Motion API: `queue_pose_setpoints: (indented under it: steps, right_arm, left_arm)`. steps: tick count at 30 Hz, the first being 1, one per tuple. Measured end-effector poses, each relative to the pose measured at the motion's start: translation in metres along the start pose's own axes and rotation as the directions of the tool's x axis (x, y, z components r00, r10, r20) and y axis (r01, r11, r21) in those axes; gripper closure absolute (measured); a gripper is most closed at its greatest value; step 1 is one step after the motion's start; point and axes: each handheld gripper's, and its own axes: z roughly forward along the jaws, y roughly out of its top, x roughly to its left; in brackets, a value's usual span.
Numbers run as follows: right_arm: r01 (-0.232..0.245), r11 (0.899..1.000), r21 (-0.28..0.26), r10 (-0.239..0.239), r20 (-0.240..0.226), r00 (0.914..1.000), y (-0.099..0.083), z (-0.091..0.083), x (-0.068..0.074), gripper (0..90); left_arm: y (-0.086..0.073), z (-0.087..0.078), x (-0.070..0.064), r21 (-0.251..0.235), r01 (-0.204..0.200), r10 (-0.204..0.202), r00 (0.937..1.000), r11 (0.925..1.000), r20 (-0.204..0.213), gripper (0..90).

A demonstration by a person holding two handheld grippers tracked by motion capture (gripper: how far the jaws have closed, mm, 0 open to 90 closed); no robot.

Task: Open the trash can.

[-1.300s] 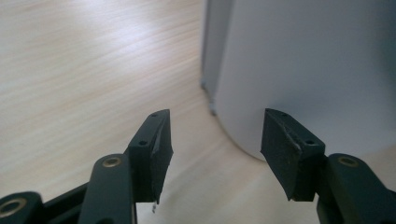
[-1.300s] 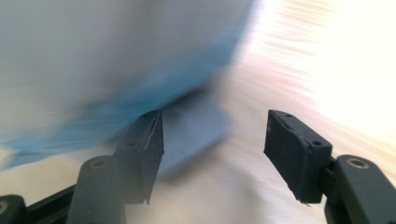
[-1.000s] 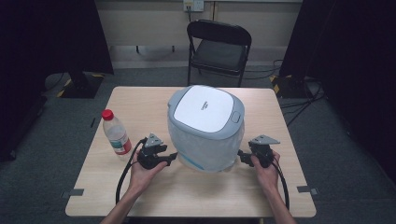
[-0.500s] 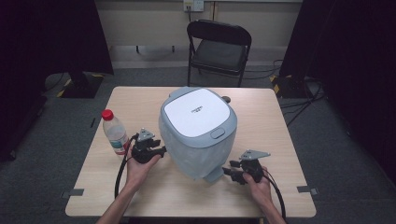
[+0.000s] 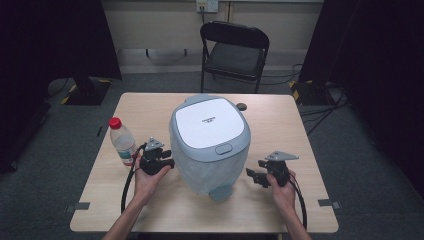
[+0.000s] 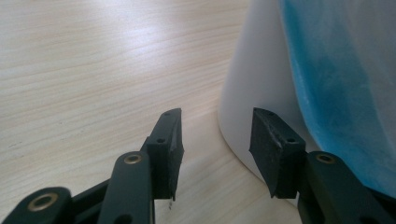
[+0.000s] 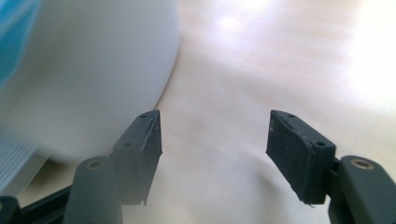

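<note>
From above I see a large pale grey-blue bin standing near the middle of the wooden tabletop, its flat white lid closed and a clear liner bag showing around its lower body. My left gripper sits at about 9 o'clock from the bin, just beside its wall, held in my left hand. In the left gripper view its jaws are apart with nothing between them; the right-hand jaw lies very close to the bin's white base, though I cannot tell whether it touches, and blue-tinted plastic hangs over the base to the right. My right gripper is at about 4 o'clock from the bin, near it but apart from it, held in my right hand, with the grey three-cornered plate on top. In the right gripper view its jaws stand wide apart and grip nothing, over bare wood, with the bin's pale rounded body blurred at the upper left. A plastic bottle with a red cap stands upright at 9 o'clock beyond my left gripper, close to it. A small dark round thing lies on the tabletop at about 1 o'clock from the bin; I cannot tell what it is. A black folding chair stands past the far edge at 12 o'clock.
</note>
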Motion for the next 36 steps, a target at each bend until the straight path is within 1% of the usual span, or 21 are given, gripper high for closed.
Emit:
queue_pose_setpoints:
  steps: [3, 5, 6, 7, 8, 11, 13, 14, 15, 16, 17, 18, 19, 20, 22, 24, 26, 29, 32, 35, 36]
  right_arm:
    - [-0.009, 0.999, -0.049, 0.011, 0.03, 0.9995, 0.019, 0.006, -0.013, 31.7]
    - [-0.029, 0.997, -0.077, 0.031, 0.031, 0.999, 0.026, 0.008, -0.018, 31.2]
    - [-0.037, 0.994, -0.1, 0.04, 0.031, 0.9987, 0.03, 0.01, -0.021, 31.2]
    - [-0.037, 0.994, -0.1, 0.04, 0.031, 0.9987, 0.03, 0.01, -0.021, 31.2]
    - [-0.05, 0.987, -0.151, 0.055, 0.024, 0.9982, 0.04, 0.013, -0.026, 31.5]
    - [-0.04, 0.985, -0.165, 0.043, 0.011, 0.999, 0.048, 0.016, -0.025, 31.5]
    - [-0.016, 0.986, -0.163, 0.013, -0.021, 0.9997, 0.053, 0.018, -0.019, 30.8]
    - [-0.016, 0.986, -0.163, 0.013, -0.021, 0.9997, 0.053, 0.018, -0.019, 30.8]
    - [-0.022, 0.988, -0.152, 0.009, -0.085, 0.9963, 0.052, 0.019, -0.014, 30.3]
    - [-0.026, 0.988, -0.151, 0.013, -0.092, 0.9957, 0.052, 0.02, -0.012, 40.0]
    - [-0.026, 0.988, -0.151, 0.013, -0.092, 0.9957, 0.052, 0.02, -0.012, 40.0]
    - [-0.029, 0.988, -0.154, 0.015, -0.092, 0.9957, 0.051, 0.019, -0.007, 48.6]
    - [-0.028, 0.988, -0.152, 0.014, -0.094, 0.9954, 0.051, 0.017, -0.005, 54.1]
    - [-0.028, 0.988, -0.152, 0.014, -0.094, 0.9954, 0.051, 0.017, -0.005, 54.1]
    - [-0.014, 0.99, -0.139, 0.001, -0.09, 0.9959, 0.049, 0.012, 0.004, 62.8]
    - [-0.005, 0.991, -0.137, -0.007, -0.087, 0.9961, 0.048, 0.009, 0.007, 61.7]
    - [-0.001, 0.992, -0.124, -0.011, -0.096, 0.9953, 0.04, -0.001, 0.013, 58.4]
    - [0.003, 0.992, -0.122, -0.015, -0.099, 0.995, 0.035, -0.007, 0.017, 58.6]
    - [0.019, 0.992, -0.122, -0.03, -0.087, 0.9958, 0.026, -0.019, 0.024, 55.2]
    - [0.012, 0.992, -0.128, -0.023, -0.089, 0.9958, 0.021, -0.024, 0.025, 51.1]
    - [-0.005, 0.992, -0.128, -0.008, -0.096, 0.9953, 0.017, -0.028, 0.024, 50.7]
  left_arm:
    - [0.006, 0.014, 0.003, 0.013, 0.002, -0.002, 0.9998, 0.9999, -0.017, 54.5]
    - [0.013, 0.023, 0.004, 0.022, -0.027, 0.027, 0.9993, 0.9994, -0.025, 54.3]
    - [0.013, 0.023, 0.004, 0.022, -0.027, 0.027, 0.9993, 0.9994, -0.025, 53.6]
    - [0.018, 0.028, 0.004, 0.046, -0.052, 0.054, 0.9975, 0.9976, -0.046, 53.6]
    - [0.022, 0.03, 0.004, 0.046, -0.052, 0.054, 0.9977, 0.9976, -0.04, 56.6]
    - [0.025, 0.029, 0.002, 0.048, -0.038, 0.04, 0.9988, 0.9981, -0.028, 57.1]
    - [0.023, 0.017, -0.002, 0.022, -0.024, 0.024, 0.9997, 0.9995, -0.001, 56.6]
    - [0.023, 0.017, -0.002, 0.022, -0.024, 0.024, 0.9997, 0.9995, -0.001, 56.6]
    - [0.021, 0.012, -0.003, 0.018, -0.023, 0.023, 0.9997, 0.9996, 0.013, 56.7]
    - [0.02, 0.009, -0.004, 0.018, -0.019, 0.019, 0.9997, 0.9997, 0.013, 56.8]
    - [0.018, 0.007, -0.005, 0.013, -0.025, 0.024, 0.9995, 0.9996, 0.021, 56.8]
    - [0.017, 0.005, -0.007, 0.009, -0.025, 0.025, 0.9995, 0.9996, 0.018, 57.9]
    - [0.016, 0.004, -0.012, 0.007, -0.053, 0.053, 0.9986, 0.9986, -0.001, 60.9]
    - [0.016, 0.004, -0.012, 0.007, -0.053, 0.053, 0.9986, 0.9986, -0.001, 62.1]
    - [0.016, 0.005, -0.012, 0.007, -0.059, 0.059, 0.9982, 0.9982, 0.01, 64.0]
    - [0.016, 0.006, -0.011, 0.002, -0.058, 0.058, 0.9981, 0.9983, 0.02, 64.1]
    - [0.015, 0.006, -0.011, 0.001, -0.061, 0.061, 0.9969, 0.9981, 0.05, 66.4]
    - [0.014, 0.005, -0.014, 0.003, -0.066, 0.066, 0.9963, 0.9978, 0.056, 70.6]
    - [0.012, 0.002, -0.023, 0.024, -0.094, 0.092, 0.9931, 0.9953, 0.073, 73.5]
    - [0.011, 0.0, -0.028, 0.033, -0.111, 0.108, 0.9906, 0.9933, 0.084, 73.4]
    - [0.011, -0.003, -0.032, 0.044, -0.13, 0.126, 0.9883, 0.9905, 0.085, 73.4]
